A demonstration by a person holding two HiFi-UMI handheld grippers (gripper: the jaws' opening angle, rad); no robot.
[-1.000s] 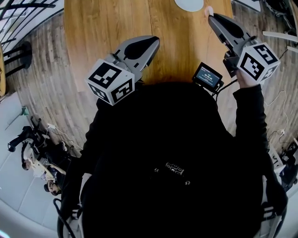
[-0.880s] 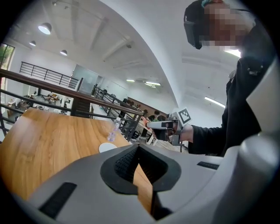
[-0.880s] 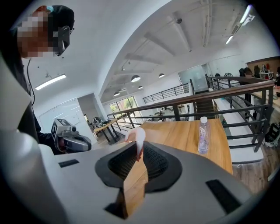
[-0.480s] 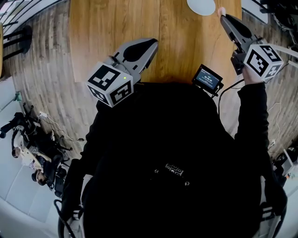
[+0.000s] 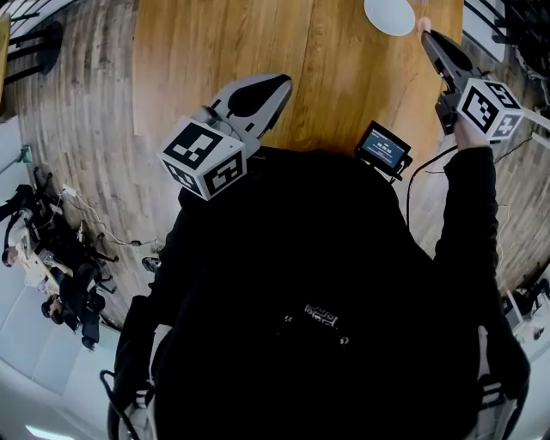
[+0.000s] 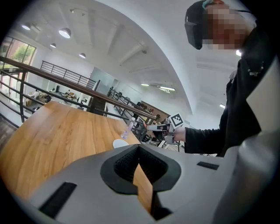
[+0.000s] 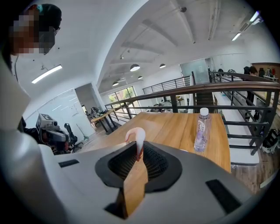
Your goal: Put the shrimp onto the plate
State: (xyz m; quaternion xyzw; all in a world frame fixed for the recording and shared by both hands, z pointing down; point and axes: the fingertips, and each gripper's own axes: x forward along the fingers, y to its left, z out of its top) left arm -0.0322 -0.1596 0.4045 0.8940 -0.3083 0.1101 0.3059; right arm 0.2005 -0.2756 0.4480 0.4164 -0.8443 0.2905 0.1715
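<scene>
My right gripper is shut on a pale pink shrimp, held just right of the white plate at the table's far edge. In the right gripper view the shrimp curls up out of the gripper's pinched tips, tail end between the pads. Nearer to me, my left gripper hovers over the wooden table with its tips together and nothing between them. The left gripper view looks past that gripper to the plate and my right gripper.
A clear water bottle stands on the table near its railing-side edge; it also shows beyond the plate as the bottle. A small screen device sits at the near table edge. Wood floor and cables lie to the left.
My right gripper with the shrimp has shifted toward the upper right of the head view, staying beside the plate, which shows more fully. The left gripper barely shifts in the picture.
</scene>
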